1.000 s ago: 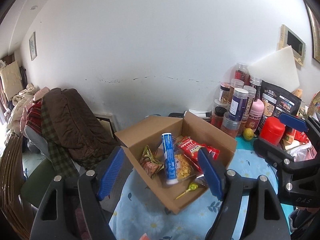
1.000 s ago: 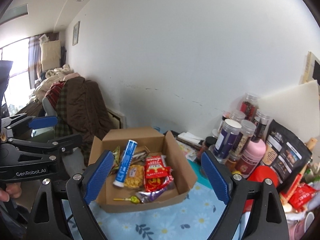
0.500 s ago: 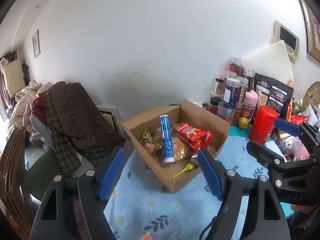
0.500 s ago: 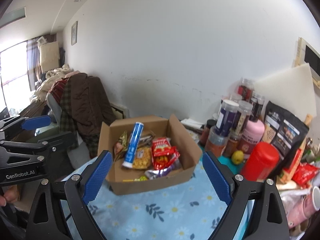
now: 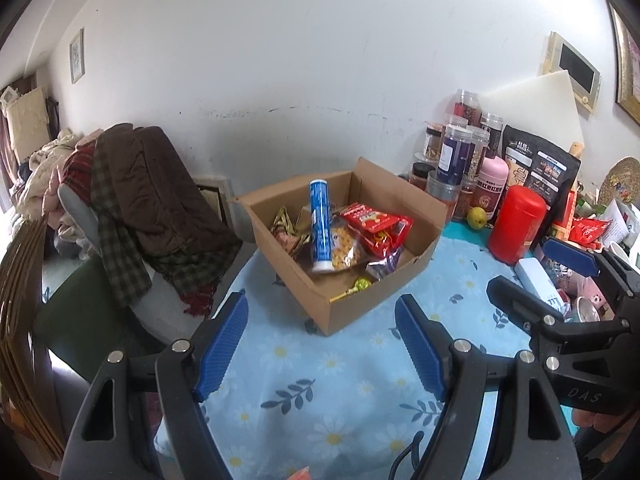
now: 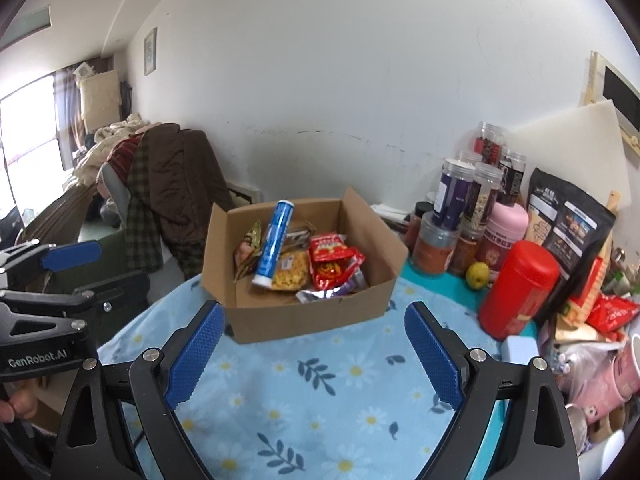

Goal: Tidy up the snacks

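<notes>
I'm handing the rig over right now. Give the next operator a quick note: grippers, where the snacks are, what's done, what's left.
Left gripper: open, empty, above the floral tablecloth.
Right gripper: open, empty, in front of the box.
Cardboard box: open on the table, holding the blue tube, red packet, yellow snack bag, lollipop and other wrappers.
Done: nothing visibly taken out.
Left: sort the box's snacks; jars and the red canister crowd the right side.

Floral blue tablecloth, cardboard box, red canister, jars
</notes>
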